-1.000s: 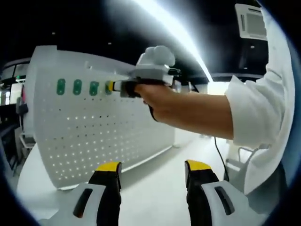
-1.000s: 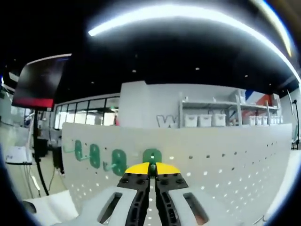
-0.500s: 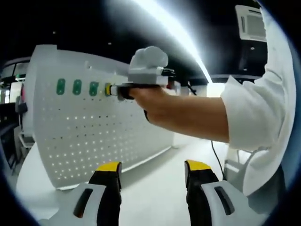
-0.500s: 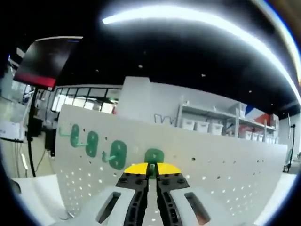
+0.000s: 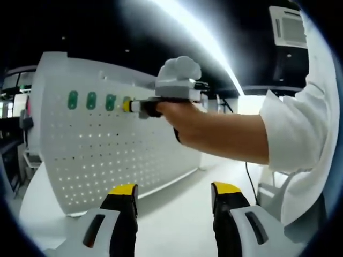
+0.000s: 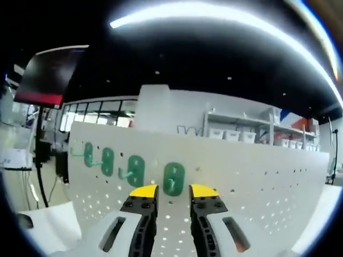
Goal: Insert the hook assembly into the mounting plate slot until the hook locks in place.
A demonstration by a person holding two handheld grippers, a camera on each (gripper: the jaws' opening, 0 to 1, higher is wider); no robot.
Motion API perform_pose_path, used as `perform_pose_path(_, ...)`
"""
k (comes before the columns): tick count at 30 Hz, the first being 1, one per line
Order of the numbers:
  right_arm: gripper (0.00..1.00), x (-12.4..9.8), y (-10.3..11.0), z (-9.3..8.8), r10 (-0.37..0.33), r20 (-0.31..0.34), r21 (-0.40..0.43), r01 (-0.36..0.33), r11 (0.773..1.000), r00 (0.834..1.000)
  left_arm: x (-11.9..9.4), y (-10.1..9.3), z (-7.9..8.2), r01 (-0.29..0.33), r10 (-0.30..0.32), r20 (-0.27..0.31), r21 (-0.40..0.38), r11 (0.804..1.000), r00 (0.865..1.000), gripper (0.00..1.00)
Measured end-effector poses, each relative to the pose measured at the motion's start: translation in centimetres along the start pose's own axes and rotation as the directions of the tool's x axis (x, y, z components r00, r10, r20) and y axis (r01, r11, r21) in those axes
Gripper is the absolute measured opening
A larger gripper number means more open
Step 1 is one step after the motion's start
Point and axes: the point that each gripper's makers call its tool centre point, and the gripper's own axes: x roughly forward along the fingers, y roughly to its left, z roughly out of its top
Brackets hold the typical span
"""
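Hook assembly (image 6: 173, 178) upright on pegboard (image 6: 257, 176); right gripper (image 6: 173, 193) parted.

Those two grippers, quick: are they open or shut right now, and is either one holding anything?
Left gripper: open, holding nothing.
Right gripper: open, holding nothing, its jaws either side of a green hook on the white pegboard.

White table (image 5: 177, 214); perforated mounting plate (image 5: 107, 155) standing upright on it.

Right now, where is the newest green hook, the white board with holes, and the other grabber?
newest green hook (image 6: 173, 178), right gripper view, its flat plate.
white board (image 6: 257, 182), right gripper view, bare holed face.
right gripper (image 5: 128, 106), left gripper view, yellow tips.
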Motion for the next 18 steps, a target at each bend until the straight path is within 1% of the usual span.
perform_pose_path(3, 0.36, -0.7, -0.2, 0.1, 0.011, 0.001, 0.015, -0.011, 1.000, 1.000, -0.1, 0.2, 0.0, -0.006, 0.006, 0.001, 0.000, 1.000, 1.000, 0.57)
perform_pose_path(7, 0.51, -1.9, -0.6, 0.7, 0.030, 0.019, 0.070, -0.032, 0.997, 0.999, -0.2, 0.5, 0.0, -0.020, 0.020, -0.004, 0.010, 1.000, 1.000, 0.57)
perform_pose_path(11, 0.61, -3.1, -0.8, 1.1, 0.057, 0.034, 0.081, -0.060, 0.995, 0.998, -0.5, 0.9, -0.3, -0.043, 0.043, -0.019, 0.013, 0.999, 0.999, 0.56)
perform_pose_path(13, 0.67, -3.6, -0.9, 1.3, 0.073, 0.038, 0.096, -0.077, 0.992, 0.997, -0.8, 1.1, -0.3, -0.055, 0.055, -0.024, 0.007, 0.998, 0.998, 0.57)
perform_pose_path(14, 0.69, -4.0, -0.9, 1.5, 0.087, 0.045, 0.106, -0.092, 0.990, 0.995, -0.9, 1.2, 0.0, -0.065, 0.065, -0.026, 0.006, 0.998, 0.998, 0.57)
perform_pose_path(16, 0.73, -4.6, -1.2, 1.6, 0.096, 0.045, 0.105, -0.100, 0.989, 0.994, -1.1, 1.3, 0.4, -0.076, 0.076, -0.025, 0.011, 0.997, 0.997, 0.57)
perform_pose_path(18, 0.73, -5.4, -1.6, 1.8, 0.114, 0.051, 0.108, -0.119, 0.987, 0.992, -1.4, 1.4, 0.8, -0.087, 0.088, -0.033, 0.024, 0.996, 0.996, 0.58)
